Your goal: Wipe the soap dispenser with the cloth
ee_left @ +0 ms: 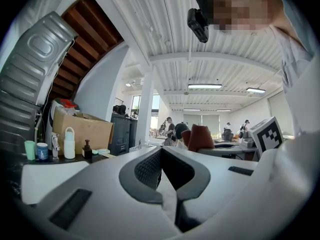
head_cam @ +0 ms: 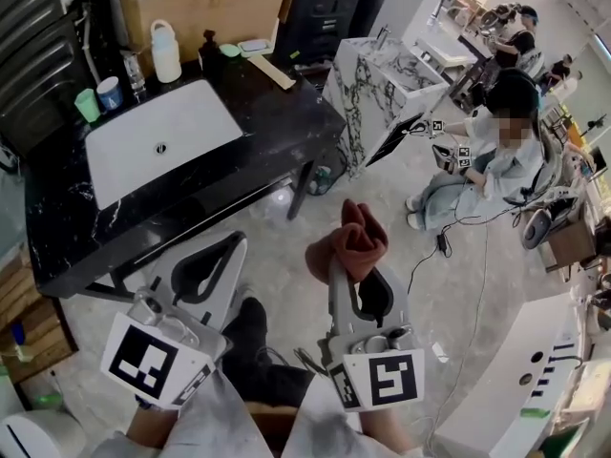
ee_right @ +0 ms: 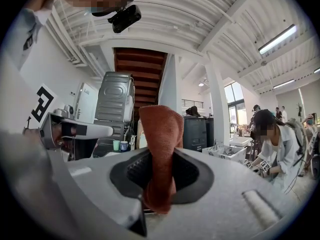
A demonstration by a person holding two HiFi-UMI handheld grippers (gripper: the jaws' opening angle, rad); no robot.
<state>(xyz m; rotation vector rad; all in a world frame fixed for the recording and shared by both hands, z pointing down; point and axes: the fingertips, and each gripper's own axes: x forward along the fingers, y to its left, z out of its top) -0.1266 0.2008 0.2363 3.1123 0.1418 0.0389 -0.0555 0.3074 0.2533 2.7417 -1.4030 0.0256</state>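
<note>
The right gripper view shows the right tool grasping the rust cloth. The left tool is clenched, empty. The head view places the soap dispenser at eleven o'clock on the black surface, well apart.

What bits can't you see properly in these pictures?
- The soap dispenser: any label is too small, head view and left gripper view.
- The cloth: its gripped end is hidden by the right hand-held gripper, head view.
- The cups: too small to see inside, head view.
</note>
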